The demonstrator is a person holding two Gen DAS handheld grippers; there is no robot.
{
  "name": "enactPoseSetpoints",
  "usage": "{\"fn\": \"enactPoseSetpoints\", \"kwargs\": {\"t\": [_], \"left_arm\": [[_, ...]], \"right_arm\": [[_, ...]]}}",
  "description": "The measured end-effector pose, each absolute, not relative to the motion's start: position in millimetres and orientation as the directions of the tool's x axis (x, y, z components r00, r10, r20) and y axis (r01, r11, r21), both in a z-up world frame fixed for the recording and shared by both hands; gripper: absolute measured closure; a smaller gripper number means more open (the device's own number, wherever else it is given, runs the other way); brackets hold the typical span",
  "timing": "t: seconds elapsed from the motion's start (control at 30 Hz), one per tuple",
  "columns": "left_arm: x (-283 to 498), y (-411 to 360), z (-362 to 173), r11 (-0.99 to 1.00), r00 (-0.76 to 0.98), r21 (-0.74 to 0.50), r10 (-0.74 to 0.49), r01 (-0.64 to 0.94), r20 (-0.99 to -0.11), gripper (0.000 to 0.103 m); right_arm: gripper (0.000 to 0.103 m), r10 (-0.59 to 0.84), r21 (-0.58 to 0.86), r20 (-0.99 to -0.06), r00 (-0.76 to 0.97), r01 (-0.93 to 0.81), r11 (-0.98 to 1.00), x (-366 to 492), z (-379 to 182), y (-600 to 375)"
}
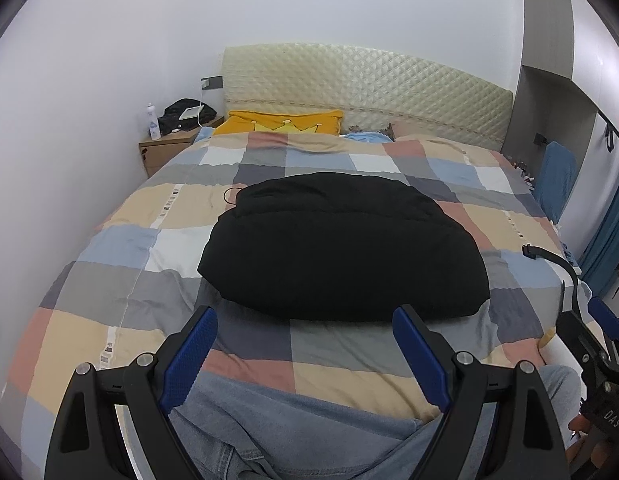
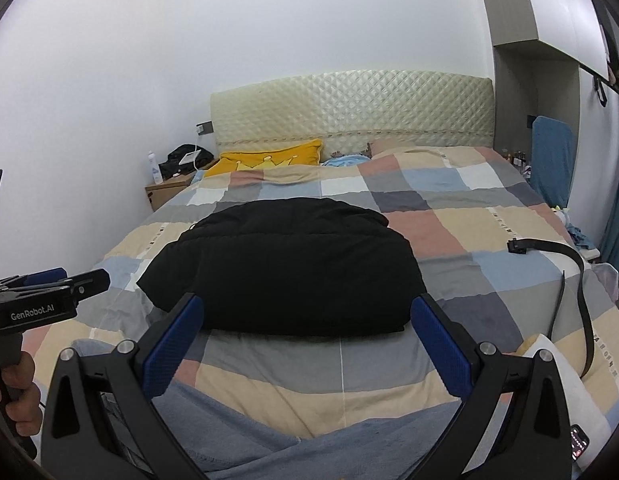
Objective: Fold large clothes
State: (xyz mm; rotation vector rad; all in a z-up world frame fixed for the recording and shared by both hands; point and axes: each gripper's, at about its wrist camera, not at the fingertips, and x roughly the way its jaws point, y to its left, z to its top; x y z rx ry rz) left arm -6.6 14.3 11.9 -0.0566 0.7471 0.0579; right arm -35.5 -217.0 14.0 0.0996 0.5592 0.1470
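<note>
A black padded jacket (image 1: 341, 244) lies folded into a compact bundle on the checked bedspread (image 1: 121, 248), in the middle of the bed. It also shows in the right wrist view (image 2: 281, 268). My left gripper (image 1: 305, 316) is open and empty, held back from the jacket's near edge above the foot of the bed. My right gripper (image 2: 307, 304) is open and empty, also short of the jacket's near edge. The left gripper (image 2: 83, 280) shows side-on at the left of the right wrist view. The right gripper shows at the right edge of the left wrist view (image 1: 605, 316).
A black belt (image 2: 565, 276) lies on the bed's right side. Blue-grey jeans (image 1: 269, 428) lie at the foot of the bed. A yellow pillow (image 1: 281, 122) rests by the quilted headboard (image 1: 369, 92). A nightstand (image 1: 165, 148) with a bottle stands at the left.
</note>
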Motion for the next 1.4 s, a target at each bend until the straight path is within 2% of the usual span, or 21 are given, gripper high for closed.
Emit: {"fn": "enactPoseSetpoints", "kwargs": {"t": [1.4], "left_arm": [[-10.0,-0.3,15.3,0.999,0.740,-0.043,-0.013,-0.022,-0.672,0.014]], "right_arm": [[0.000,0.129,0.127,-0.513,0.849,-0.074,0.989,-45.2,21.0,-220.5]]}}
